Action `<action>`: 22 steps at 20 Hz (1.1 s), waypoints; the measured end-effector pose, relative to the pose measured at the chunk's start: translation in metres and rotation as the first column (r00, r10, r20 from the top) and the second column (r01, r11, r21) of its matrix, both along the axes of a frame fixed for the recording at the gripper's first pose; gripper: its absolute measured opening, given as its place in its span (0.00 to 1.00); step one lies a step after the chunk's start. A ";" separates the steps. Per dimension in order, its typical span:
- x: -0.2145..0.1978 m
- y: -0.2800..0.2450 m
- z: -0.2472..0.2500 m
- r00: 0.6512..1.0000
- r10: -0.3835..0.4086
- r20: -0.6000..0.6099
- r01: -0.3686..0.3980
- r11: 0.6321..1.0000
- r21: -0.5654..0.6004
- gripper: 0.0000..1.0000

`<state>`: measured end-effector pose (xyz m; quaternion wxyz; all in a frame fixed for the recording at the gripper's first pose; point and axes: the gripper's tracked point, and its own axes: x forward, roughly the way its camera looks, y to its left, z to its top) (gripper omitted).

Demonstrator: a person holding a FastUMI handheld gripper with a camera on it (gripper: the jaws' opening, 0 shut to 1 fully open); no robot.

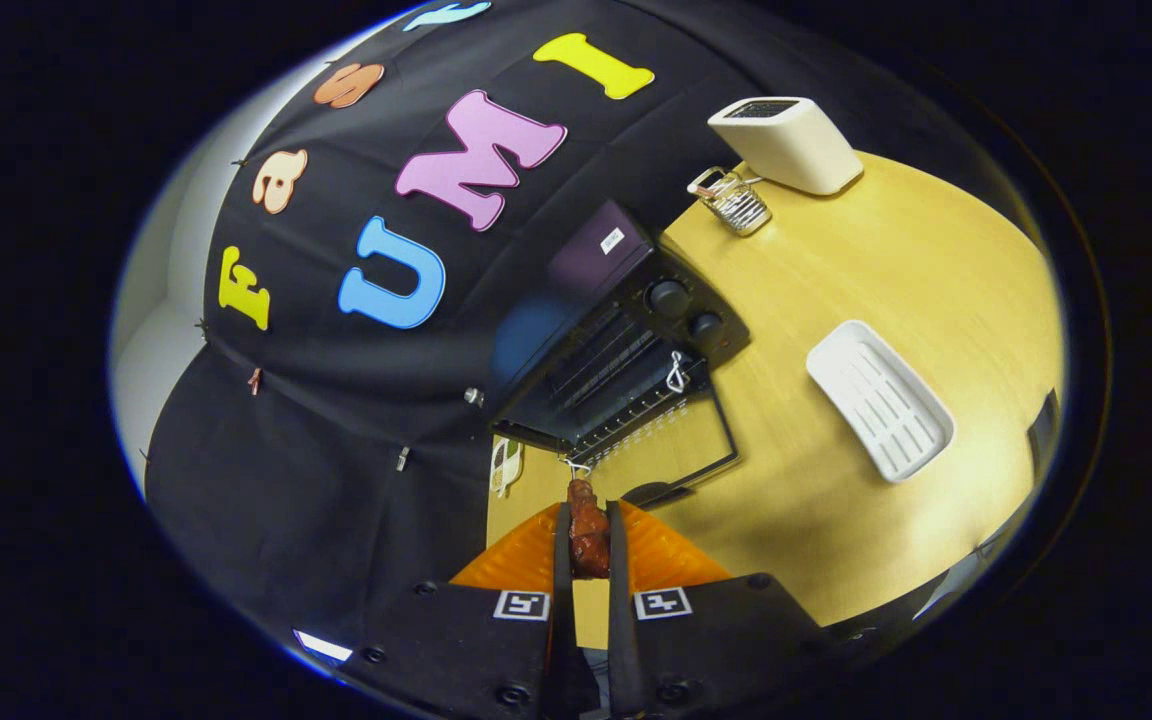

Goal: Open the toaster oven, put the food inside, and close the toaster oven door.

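A black toaster oven (626, 330) stands on the wooden table (886, 260) against the booth's wall, with two knobs on its panel. Its glass door (671, 450) hangs open, folded down flat toward me, and the wire rack (611, 375) inside is bare. My gripper (588, 520) is shut on a brown, lumpy piece of food (587, 535) that sticks out from between the fingers. The food is held above the table, just short of the open door's near edge.
A white ridged tray (881, 400) lies on the table to the right of the oven. Beyond it stand a white toaster (786, 140) and a small wire basket (736, 203). A small card (506, 465) lies left of the door.
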<state>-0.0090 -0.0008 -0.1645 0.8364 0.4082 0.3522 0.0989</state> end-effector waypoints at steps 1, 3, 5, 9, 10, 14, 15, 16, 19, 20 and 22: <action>0.002 0.011 -0.001 1.000 -0.001 -0.001 0.001 1.000 0.018 0.16; 0.008 0.027 -0.007 1.000 -0.010 -0.004 0.010 0.999 0.036 0.16; 0.014 0.037 -0.010 1.000 -0.030 -0.005 0.030 0.998 0.053 0.16; 0.031 0.052 -0.023 0.998 -0.046 -0.044 0.050 0.994 0.097 0.16; 0.035 0.055 -0.028 0.996 -0.053 -0.066 0.060 0.993 0.105 0.16; 0.061 0.063 -0.038 0.994 -0.080 -0.078 0.090 0.986 0.141 0.16; 0.068 0.064 -0.041 0.993 -0.090 -0.072 0.099 0.985 0.143 0.16; 0.076 0.064 -0.047 0.992 -0.106 -0.069 0.114 0.984 0.137 0.16; 0.099 0.056 -0.065 0.977 -0.201 -0.071 0.209 0.968 0.137 0.16; 0.107 0.053 -0.069 0.969 -0.239 -0.067 0.246 0.958 0.148 0.16; 0.126 0.046 -0.077 0.950 -0.308 -0.053 0.312 0.935 0.170 0.16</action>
